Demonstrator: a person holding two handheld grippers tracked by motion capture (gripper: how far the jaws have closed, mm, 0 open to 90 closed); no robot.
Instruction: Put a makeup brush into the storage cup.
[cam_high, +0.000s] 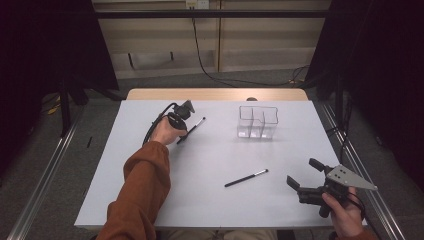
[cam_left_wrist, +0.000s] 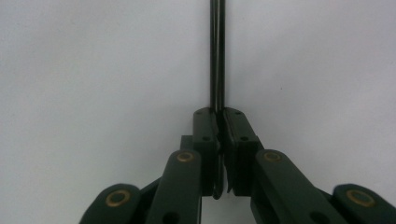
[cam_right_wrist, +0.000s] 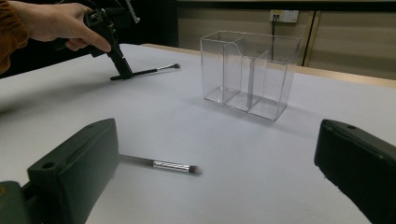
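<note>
My left gripper (cam_high: 183, 134) points down at the white table (cam_high: 210, 200) at the far left, shut on the black handle of a makeup brush (cam_high: 196, 125). In the left gripper view the jaws of that gripper (cam_left_wrist: 219, 119) press together on the thin handle (cam_left_wrist: 217, 56), which runs straight ahead. The right gripper view shows the same gripper (cam_right_wrist: 122, 70) and its brush (cam_right_wrist: 152, 71) lying low on the table. A second brush (cam_high: 246, 178) (cam_right_wrist: 163, 164) lies loose near the front. My right gripper (cam_high: 302, 172) (cam_right_wrist: 215, 135) hovers at the front right, open wide with nothing between its jaws.
A clear acrylic organiser (cam_high: 257, 122) (cam_right_wrist: 247, 70) with several compartments stands at the back right of the table, holding nothing. A wooden strip (cam_high: 215, 94) edges the far side. Dark curtains hang at both sides.
</note>
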